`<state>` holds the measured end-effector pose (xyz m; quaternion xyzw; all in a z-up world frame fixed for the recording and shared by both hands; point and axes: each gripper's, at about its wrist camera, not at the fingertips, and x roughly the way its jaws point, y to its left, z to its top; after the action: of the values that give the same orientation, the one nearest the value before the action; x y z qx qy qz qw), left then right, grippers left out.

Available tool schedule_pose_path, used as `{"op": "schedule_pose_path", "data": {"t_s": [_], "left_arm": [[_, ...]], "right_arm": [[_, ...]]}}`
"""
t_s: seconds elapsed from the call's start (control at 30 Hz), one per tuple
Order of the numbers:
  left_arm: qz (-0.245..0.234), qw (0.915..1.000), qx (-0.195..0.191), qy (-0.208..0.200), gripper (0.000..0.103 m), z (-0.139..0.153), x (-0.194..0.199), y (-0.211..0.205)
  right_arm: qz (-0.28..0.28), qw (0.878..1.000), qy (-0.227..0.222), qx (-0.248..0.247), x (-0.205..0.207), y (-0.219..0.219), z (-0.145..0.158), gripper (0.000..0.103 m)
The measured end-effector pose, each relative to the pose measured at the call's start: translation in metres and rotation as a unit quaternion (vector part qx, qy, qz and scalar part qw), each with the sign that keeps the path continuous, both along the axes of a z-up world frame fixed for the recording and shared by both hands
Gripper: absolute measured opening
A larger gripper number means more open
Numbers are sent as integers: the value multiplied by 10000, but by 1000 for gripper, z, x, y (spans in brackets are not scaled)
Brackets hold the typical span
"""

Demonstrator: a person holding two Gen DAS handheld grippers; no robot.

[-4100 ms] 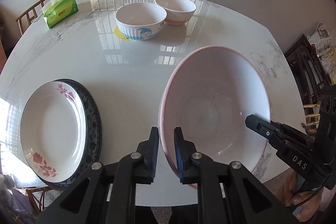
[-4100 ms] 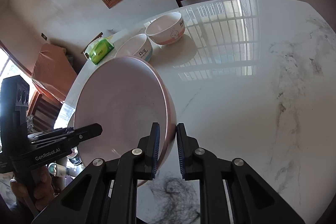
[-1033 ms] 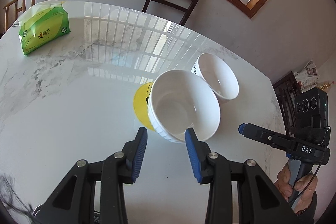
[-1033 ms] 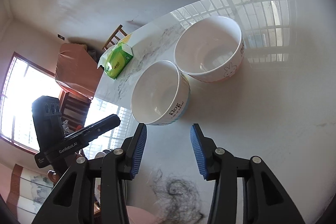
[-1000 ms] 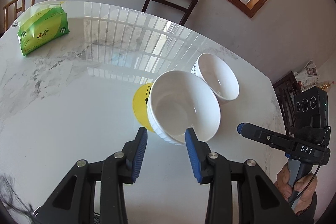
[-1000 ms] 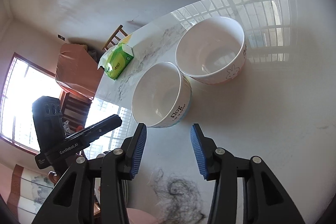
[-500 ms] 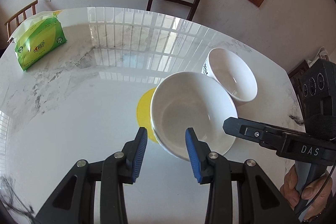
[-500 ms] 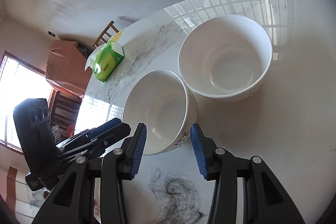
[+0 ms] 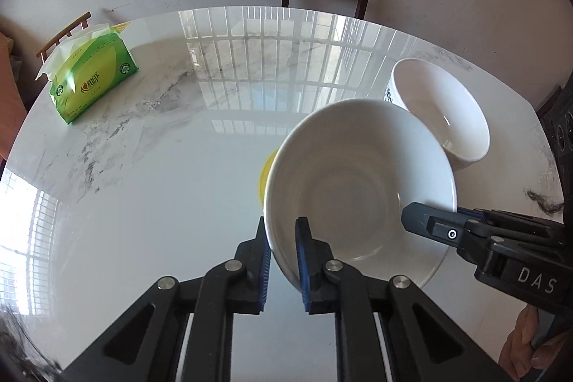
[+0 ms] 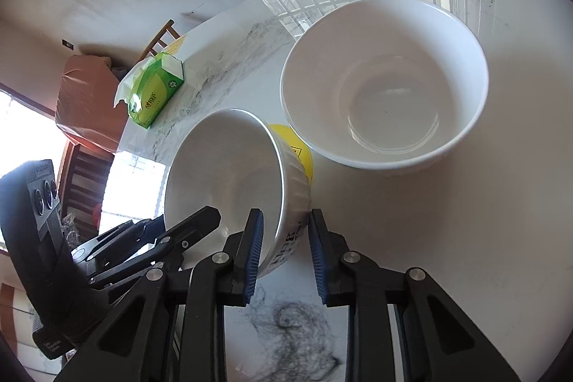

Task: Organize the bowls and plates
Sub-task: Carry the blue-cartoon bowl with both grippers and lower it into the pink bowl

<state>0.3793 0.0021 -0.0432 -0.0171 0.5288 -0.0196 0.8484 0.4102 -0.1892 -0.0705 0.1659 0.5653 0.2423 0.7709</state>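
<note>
Two bowls: ribbed bowl [image 9: 358,192] tilted near the table's [image 9: 161,188] edge, plain bowl [image 10: 386,77] upright just behind it
Left gripper [image 9: 281,249]: pads now closed on the ribbed bowl's near rim, one inside, one outside; half a second ago they stood apart short of it
Right gripper [image 10: 283,246]: jaws straddle the opposite rim, a gap showing at the outer pad; probably not clamped yet
Change: bowl has tipped up off the yellow mat [image 10: 297,153]
Meaning: two-handed lift of this bowl is starting, likely to nest or stack it
Elsewhere: tissue pack [image 9: 89,81] well apart at far left
</note>
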Motion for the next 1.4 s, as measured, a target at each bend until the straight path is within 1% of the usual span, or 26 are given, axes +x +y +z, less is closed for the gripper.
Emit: {"op": "schedule_pose_path", "data": {"t_s": [0.1,0.2,0.33,0.6,0.87,1.03,1.2,1.4], "left_arm": [[78,9999,-32,58,12,3,-5,1],[26,9999,158,-22,12,8,-14,-5],[-13,9995,286,-140,12,20,-25,-13],[-98,9985,375,-382,13,48,-51,-24],[-241,9967,446,-632,13,78,-92,-38],[-339,9945,576,-802,13,92,-116,-48],[-379,9931,585,-939,13,104,-145,-55],[-446,9917,576,-1055,13,111,-179,-61]], "right_arm": [[84,9998,-74,-172,-3,2,2,18],[103,9999,-27,-129,-6,2,0,17],[107,9999,-35,-88,-12,0,4,16],[96,9999,5,71,-28,-11,21,15],[103,9996,-73,246,-57,-24,47,15],[126,9994,-128,289,-78,-31,59,15],[147,9993,-179,296,-101,-36,67,15],[215,9990,-212,329,-132,-41,70,15]]}}
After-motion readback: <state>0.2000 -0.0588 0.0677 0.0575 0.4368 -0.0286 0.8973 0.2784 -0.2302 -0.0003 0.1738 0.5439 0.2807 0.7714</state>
